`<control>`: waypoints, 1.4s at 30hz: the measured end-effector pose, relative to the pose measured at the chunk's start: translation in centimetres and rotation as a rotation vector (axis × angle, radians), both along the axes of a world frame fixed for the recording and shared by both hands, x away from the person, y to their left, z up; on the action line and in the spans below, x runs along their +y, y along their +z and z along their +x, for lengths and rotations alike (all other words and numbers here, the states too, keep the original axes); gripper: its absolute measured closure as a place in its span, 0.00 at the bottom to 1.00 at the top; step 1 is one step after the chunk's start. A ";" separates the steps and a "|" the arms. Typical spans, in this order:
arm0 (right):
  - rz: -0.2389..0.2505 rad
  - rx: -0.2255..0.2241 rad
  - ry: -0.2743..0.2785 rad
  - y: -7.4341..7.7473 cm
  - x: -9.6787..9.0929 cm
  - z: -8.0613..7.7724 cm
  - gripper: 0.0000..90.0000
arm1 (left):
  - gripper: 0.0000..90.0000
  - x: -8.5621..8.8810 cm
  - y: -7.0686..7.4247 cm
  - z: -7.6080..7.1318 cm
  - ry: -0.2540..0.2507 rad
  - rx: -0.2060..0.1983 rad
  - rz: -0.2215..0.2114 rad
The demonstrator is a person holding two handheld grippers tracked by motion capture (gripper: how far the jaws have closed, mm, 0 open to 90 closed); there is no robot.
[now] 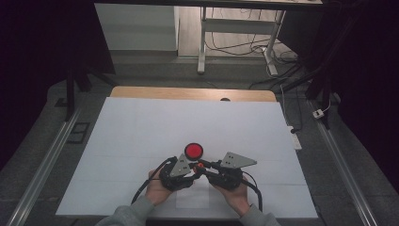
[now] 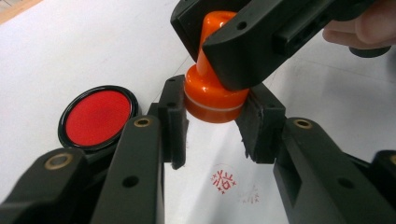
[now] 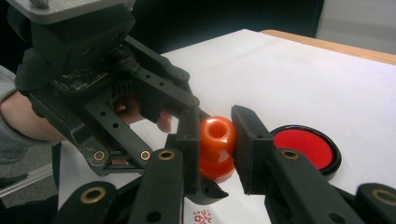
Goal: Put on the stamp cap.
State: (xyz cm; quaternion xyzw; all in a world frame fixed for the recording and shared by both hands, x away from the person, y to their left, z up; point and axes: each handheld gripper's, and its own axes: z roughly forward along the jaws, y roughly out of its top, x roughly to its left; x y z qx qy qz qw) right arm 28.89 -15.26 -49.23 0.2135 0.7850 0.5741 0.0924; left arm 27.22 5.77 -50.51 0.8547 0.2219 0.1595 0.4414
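Gripping one orange stamp (image 2: 215, 95) from two sides, you hold both claws together just on your side of the red ink pad (image 1: 193, 151), above the white sheet (image 1: 141, 136) that covers the tabletop (image 1: 141, 92).

Your left claw (image 2: 215, 122) is closed nearly as far as it goes, its two pads pressed on the stamp's wide round base, one on either flank. Your right claw (image 3: 215, 140) is likewise clamped tight, but on the stamp's narrower knobbed handle; in the left gripper view it comes in from above and covers most of that handle.

The stamp's long axis runs from base to handle and stands tilted rather than plumb. Its base faces down toward the sheet without touching it, and in the left gripper view the handle leans up and away from the camera. In the right gripper view the handle's dimpled end points almost straight at the lens, with the base beyond and lower.

Directly beneath the stamp, a red printed seal mark (image 2: 223, 179) shows on the sheet, with a fainter second mark (image 2: 247, 195) just beside it, both nearer to you than the ink pad.

The ink pad lies open and flat, its red face up inside a black rim, close to the claws but apart from them. From the high view the stamp (image 1: 201, 165) is a small orange spot between the two grey plates, and your hands rest low behind the claws.
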 end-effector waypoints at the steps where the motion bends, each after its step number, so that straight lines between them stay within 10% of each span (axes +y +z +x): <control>1: 0.001 0.002 -0.001 0.0 0.0 0.0 0.81 | 0.70 0.0 -0.1 0.0 0.000 0.001 0.000; 42: 0.014 0.025 -0.008 -0.1 -0.4 0.5 0.81 | 0.34 0.4 -0.3 0.6 0.012 0.076 0.001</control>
